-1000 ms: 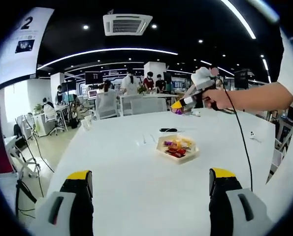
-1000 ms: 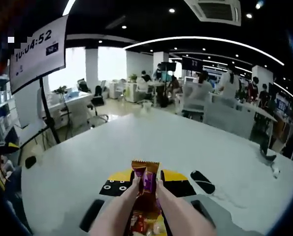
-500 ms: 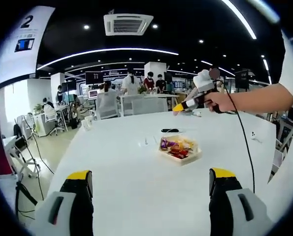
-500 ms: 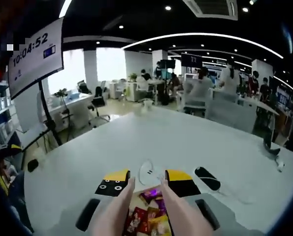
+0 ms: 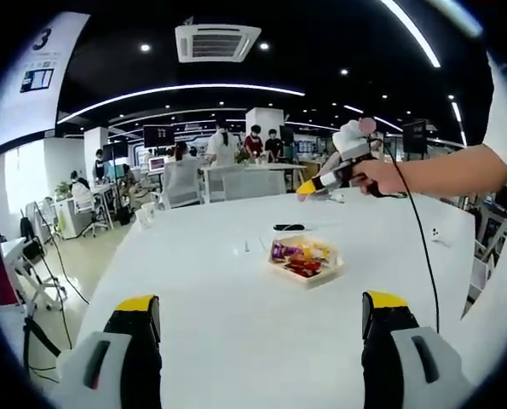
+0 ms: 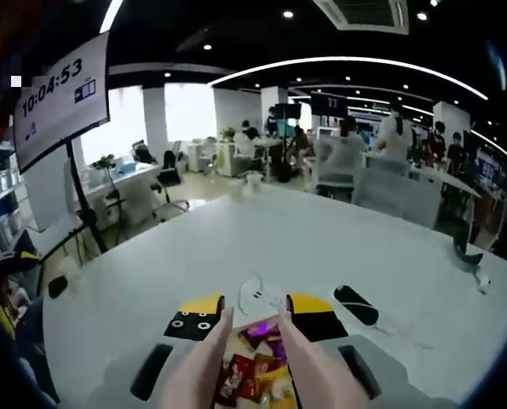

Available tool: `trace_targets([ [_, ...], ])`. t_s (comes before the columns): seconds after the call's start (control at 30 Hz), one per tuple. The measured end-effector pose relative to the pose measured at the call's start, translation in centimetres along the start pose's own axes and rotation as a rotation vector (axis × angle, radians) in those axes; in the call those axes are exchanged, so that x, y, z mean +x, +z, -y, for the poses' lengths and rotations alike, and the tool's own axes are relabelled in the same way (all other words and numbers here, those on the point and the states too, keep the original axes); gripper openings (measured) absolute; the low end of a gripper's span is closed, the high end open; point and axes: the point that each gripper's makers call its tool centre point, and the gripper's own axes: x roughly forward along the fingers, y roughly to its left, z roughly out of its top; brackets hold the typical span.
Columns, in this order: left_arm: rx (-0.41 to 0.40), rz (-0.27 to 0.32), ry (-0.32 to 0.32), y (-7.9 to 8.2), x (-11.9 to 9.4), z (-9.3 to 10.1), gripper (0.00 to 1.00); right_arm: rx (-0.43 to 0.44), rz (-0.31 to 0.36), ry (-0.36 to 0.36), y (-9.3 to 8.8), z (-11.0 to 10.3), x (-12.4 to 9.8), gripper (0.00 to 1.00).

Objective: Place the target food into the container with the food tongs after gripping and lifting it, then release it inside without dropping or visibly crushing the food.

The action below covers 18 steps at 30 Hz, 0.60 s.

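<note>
in the left gripper view we see our left gripper (image 5: 262, 341) low over the near edge of the white table (image 5: 219, 290), its two yellow-tipped jaws wide apart with nothing between them. toward the far right part of the table sits the container (image 5: 302, 260), a shallow tray holding wrapped snacks (image 5: 297, 254) in purple, yellow and red. a dark flat object (image 5: 289, 227) lies on the table just beyond it. above that far edge a hand (image 5: 381, 175) holds our right gripper (image 5: 307, 187).

in the right gripper view the right gripper (image 6: 251, 313) hangs over the container, jaws spread, with the pale tongs (image 6: 236, 362) parted and gripping nothing. the snacks (image 6: 257, 366) lie between and below the tong arms, inside the container.
</note>
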Motion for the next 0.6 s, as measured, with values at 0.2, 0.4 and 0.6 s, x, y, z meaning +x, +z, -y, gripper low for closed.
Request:
trace_targets([
  [0.2, 0.008, 0.001, -0.010, 0.1, 0.0, 0.7, 0.99, 0.000, -0.017, 0.025, -0.8, -0.2, -0.9, 0.28],
  [0.4, 0.017, 0.005, -0.025, 0.3, 0.0, 1.6, 0.99, -0.040, -0.042, 0.051, -2.0, -0.8, -2.3, 0.28],
  [0.6, 0.027, 0.012, -0.043, 0.6, -0.2, 2.5, 0.99, -0.048, -0.030, 0.027, -2.4, -0.3, -3.8, 0.29],
])
